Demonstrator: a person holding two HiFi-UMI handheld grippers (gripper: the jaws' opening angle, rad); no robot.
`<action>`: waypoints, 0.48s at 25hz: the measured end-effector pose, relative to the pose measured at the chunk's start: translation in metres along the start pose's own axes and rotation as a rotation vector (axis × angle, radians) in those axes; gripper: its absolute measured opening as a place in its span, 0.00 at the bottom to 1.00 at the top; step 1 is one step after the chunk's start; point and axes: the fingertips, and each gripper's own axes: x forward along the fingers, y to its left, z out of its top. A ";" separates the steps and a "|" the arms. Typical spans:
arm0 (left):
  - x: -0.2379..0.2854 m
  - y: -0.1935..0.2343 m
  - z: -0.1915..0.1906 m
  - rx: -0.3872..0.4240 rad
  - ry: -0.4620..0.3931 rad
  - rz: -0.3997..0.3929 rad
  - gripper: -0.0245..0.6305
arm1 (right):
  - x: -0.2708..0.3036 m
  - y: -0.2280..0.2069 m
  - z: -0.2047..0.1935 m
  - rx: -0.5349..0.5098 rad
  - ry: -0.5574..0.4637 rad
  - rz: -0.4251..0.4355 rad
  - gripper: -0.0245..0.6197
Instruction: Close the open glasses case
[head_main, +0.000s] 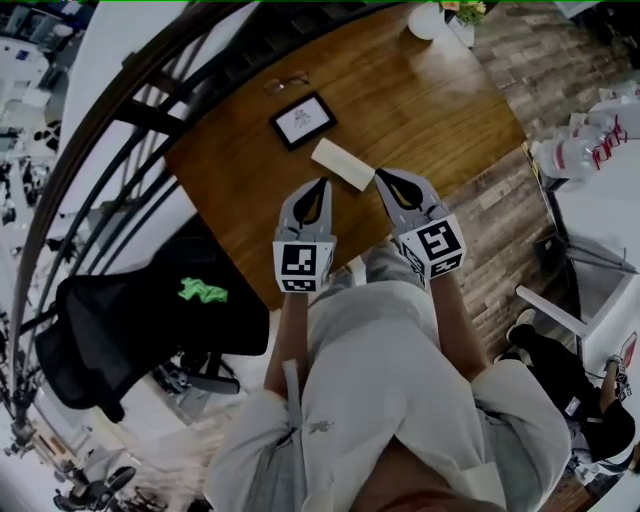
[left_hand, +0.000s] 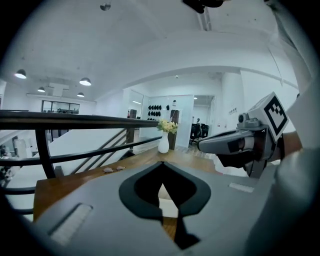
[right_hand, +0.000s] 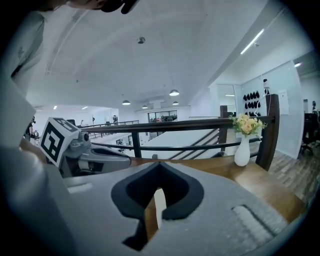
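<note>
A pale cream glasses case (head_main: 343, 164) lies on the brown wooden table (head_main: 430, 110), a flat rectangle from above; I cannot tell how its lid stands. My left gripper (head_main: 324, 184) hovers just short of the case's near left side, jaws shut on nothing. My right gripper (head_main: 379, 175) sits just off the case's right end, also shut and empty. In the left gripper view a piece of the case (left_hand: 168, 204) shows through the gap behind the shut jaw tips (left_hand: 161, 163). In the right gripper view the case (right_hand: 159, 207) appears as a thin cream strip below the shut tips (right_hand: 159, 162).
A black-framed picture (head_main: 303, 120) and a pair of glasses (head_main: 287, 82) lie beyond the case. A white vase of flowers (head_main: 428, 18) stands at the far corner. A dark railing (head_main: 120, 130) borders the table's left; a black chair (head_main: 130, 320) stands near left.
</note>
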 end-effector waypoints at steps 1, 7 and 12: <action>-0.003 -0.001 0.004 0.006 -0.010 -0.002 0.07 | -0.003 0.001 0.003 -0.002 -0.007 -0.007 0.04; -0.011 -0.001 0.018 0.021 -0.046 -0.011 0.07 | -0.008 0.004 0.010 -0.015 -0.021 -0.027 0.04; -0.010 0.001 0.024 0.030 -0.054 -0.015 0.07 | -0.006 0.005 0.014 -0.017 -0.024 -0.029 0.04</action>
